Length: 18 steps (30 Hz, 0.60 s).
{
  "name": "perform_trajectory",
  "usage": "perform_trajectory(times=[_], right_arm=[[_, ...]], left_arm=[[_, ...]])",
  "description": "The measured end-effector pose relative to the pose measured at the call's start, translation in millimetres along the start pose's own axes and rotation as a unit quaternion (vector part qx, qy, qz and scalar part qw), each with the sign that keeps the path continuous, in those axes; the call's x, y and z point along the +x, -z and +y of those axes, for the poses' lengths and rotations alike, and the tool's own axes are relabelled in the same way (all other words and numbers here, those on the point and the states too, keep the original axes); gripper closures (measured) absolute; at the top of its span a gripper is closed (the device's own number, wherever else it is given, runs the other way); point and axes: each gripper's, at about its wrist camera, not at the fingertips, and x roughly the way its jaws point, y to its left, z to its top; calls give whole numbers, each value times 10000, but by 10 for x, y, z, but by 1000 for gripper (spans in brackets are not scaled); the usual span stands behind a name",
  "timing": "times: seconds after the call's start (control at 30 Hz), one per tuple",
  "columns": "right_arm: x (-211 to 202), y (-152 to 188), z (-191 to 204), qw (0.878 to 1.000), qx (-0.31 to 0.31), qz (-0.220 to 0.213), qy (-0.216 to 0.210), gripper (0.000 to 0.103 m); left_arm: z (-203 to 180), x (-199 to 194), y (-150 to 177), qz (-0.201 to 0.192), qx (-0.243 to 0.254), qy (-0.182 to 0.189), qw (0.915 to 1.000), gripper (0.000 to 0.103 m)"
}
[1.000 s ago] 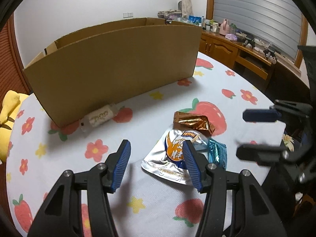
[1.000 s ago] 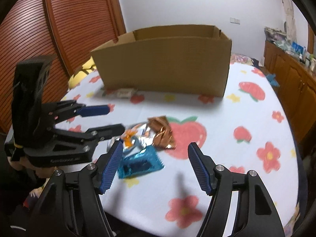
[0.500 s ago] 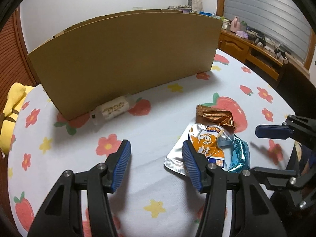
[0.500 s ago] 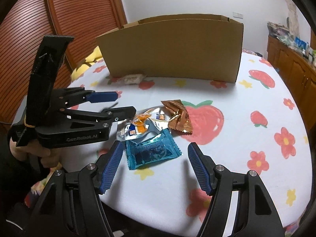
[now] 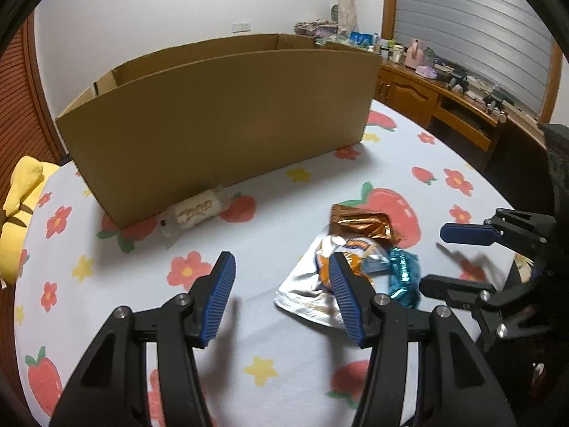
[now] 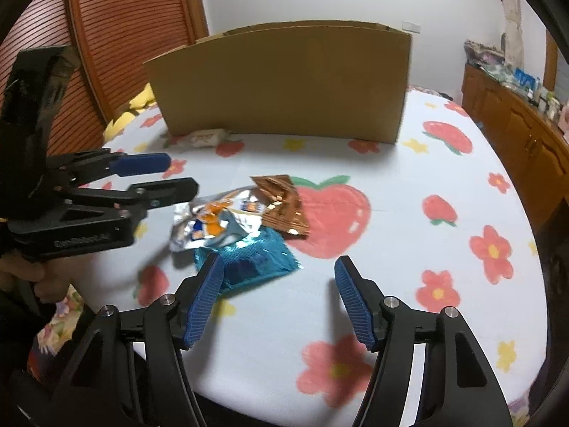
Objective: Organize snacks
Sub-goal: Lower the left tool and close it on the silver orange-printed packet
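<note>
Three snack packets lie in a pile on the tablecloth: a silver and orange pouch (image 5: 313,277) (image 6: 209,220), a copper foil packet (image 5: 359,224) (image 6: 281,203) and a teal packet (image 5: 403,277) (image 6: 256,263). A small white packet (image 5: 193,211) (image 6: 202,138) lies against the open cardboard box (image 5: 220,124) (image 6: 284,82). My left gripper (image 5: 281,295) (image 6: 163,174) is open and empty, just left of the pile. My right gripper (image 6: 279,299) (image 5: 448,256) is open and empty, in front of the teal packet.
The round table (image 5: 284,192) has a strawberry and flower cloth. A yellow plush (image 5: 21,192) sits at its left edge. A wooden sideboard (image 5: 444,99) with clutter stands at the right. A slatted wooden door (image 6: 124,35) is behind the left side.
The left gripper has pulled back and risen, so the box top shows again. The right gripper has shifted closer to the teal packet. Both stayed open; the packets have not moved.
</note>
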Motion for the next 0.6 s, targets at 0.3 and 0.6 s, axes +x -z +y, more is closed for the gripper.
perform_trajectory(times=[0.3, 0.6], right_arm=[[-105, 57, -112, 9998, 196, -63, -76, 36], [-148, 52, -41, 9998, 136, -146, -94, 36]], left_arm=[[-203, 160, -80, 236, 371, 231, 9988, 47], [-232, 293, -61, 547, 453, 564, 9959, 43]])
